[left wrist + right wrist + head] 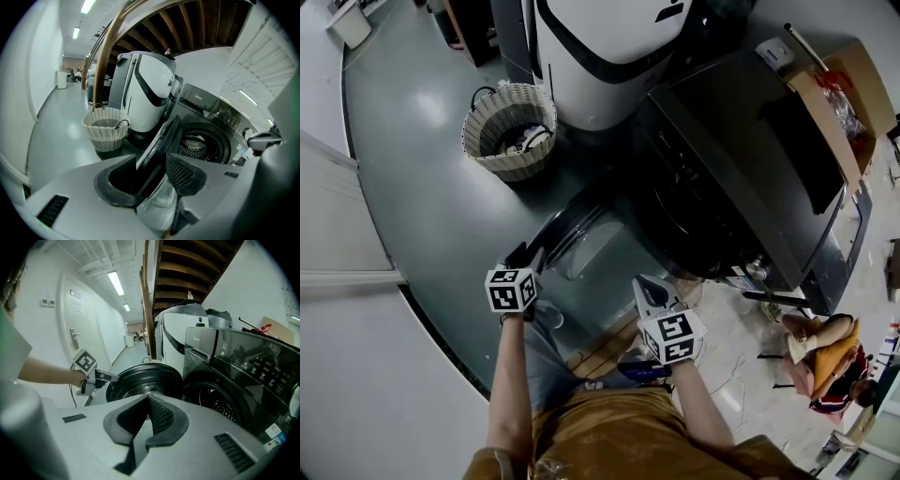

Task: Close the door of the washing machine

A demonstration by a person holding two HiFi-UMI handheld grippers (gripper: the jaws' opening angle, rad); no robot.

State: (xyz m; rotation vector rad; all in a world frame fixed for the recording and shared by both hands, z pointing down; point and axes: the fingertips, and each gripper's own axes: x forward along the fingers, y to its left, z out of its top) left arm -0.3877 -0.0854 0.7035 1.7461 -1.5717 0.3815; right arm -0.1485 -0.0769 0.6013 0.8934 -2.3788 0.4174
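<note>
The dark front-loading washing machine stands with its round door swung wide open towards me. The drum opening shows behind the door. My left gripper is at the door's outer edge. In the left gripper view the rim runs between the jaws, and the left gripper is shut on it. The right gripper view shows the left gripper touching the left edge of the door. My right gripper hangs in front of the machine, shut and empty.
A woven laundry basket stands on the floor left of the machine, beside a white appliance. A cardboard box sits at the machine's far side. A person sits on the floor at the right, among cables.
</note>
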